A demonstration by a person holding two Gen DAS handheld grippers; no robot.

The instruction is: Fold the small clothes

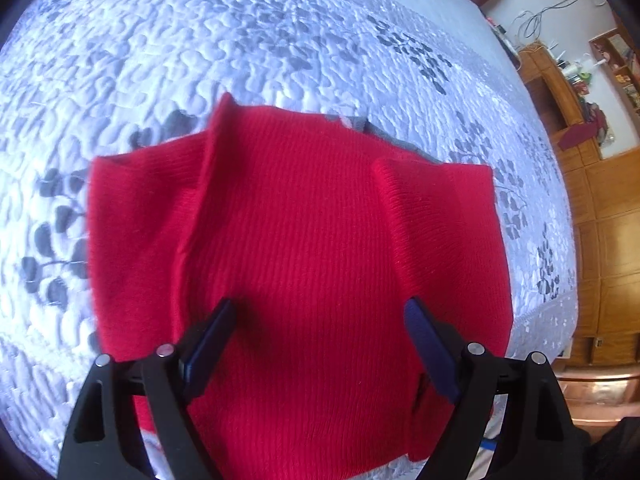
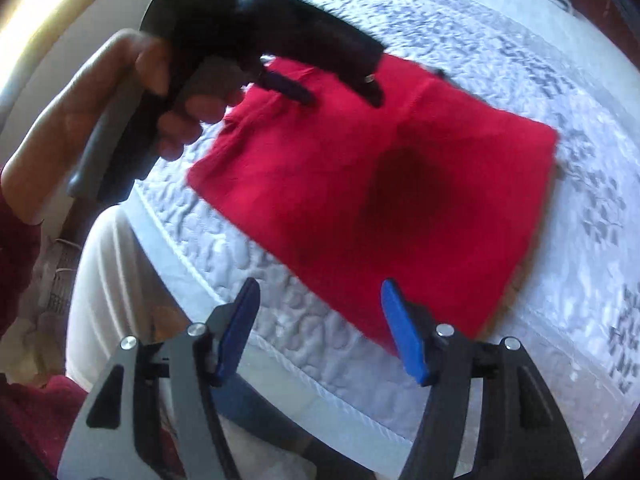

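A small red knit garment [image 1: 304, 240] lies folded on the white quilted bed, with both side parts turned in over its middle. It also shows in the right wrist view [image 2: 380, 200] as a flat red rectangle. My left gripper [image 1: 320, 312] is open and empty, hovering just above the garment's near part. In the right wrist view the left gripper [image 2: 344, 96] hovers over the garment's far left part, held by a hand [image 2: 160, 92]. My right gripper [image 2: 318, 292] is open and empty, above the bed's near edge, just short of the garment.
The quilted bedspread [image 1: 200, 60] with grey leaf prints spreads all around the garment. A bit of grey cloth [image 1: 356, 122] peeks out behind the garment. Wooden cabinets and shelves [image 1: 600, 208] stand to the right of the bed. The bed's piped edge [image 2: 280, 356] runs near me.
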